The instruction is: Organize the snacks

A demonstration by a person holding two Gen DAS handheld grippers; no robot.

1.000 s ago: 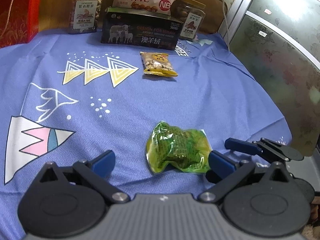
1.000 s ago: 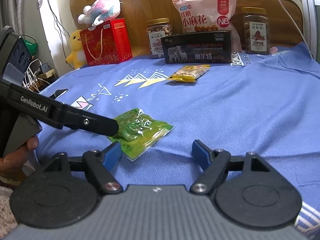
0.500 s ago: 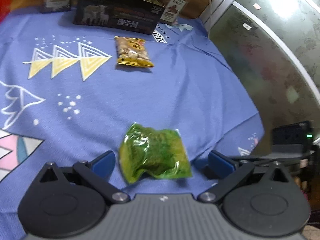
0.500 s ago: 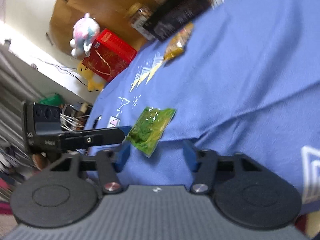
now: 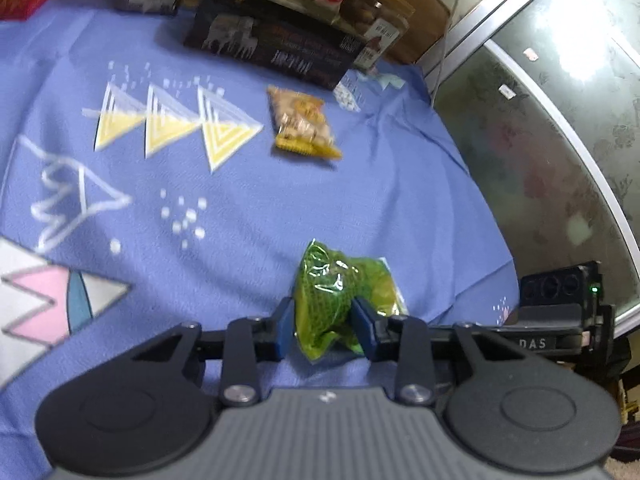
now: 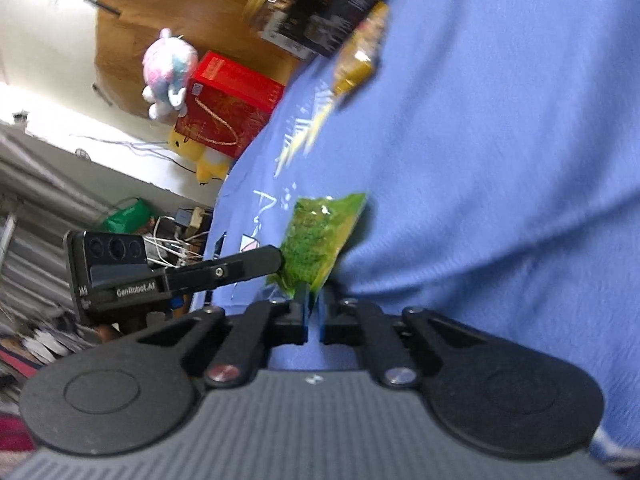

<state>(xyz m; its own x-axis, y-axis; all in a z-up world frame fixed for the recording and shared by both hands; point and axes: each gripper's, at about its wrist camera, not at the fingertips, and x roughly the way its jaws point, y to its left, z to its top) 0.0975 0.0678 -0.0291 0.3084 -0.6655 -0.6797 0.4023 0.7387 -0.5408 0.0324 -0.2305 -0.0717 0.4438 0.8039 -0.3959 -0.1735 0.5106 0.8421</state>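
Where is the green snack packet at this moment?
In the left wrist view the green snack packet sits low and centre, pinched by the left gripper above the blue cloth; the right gripper clamps its lower edge.

The left gripper (image 5: 325, 326) is squeezing the green snack packet (image 5: 340, 298) between its blue fingertips (image 5: 285, 325). A yellow snack packet (image 5: 302, 124) is lying well ahead on the blue cloth (image 5: 400, 208).

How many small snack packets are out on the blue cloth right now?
2: the green packet gripped near the front edge by both tongs, and a yellow packet lying before the black box. Others may be hidden.
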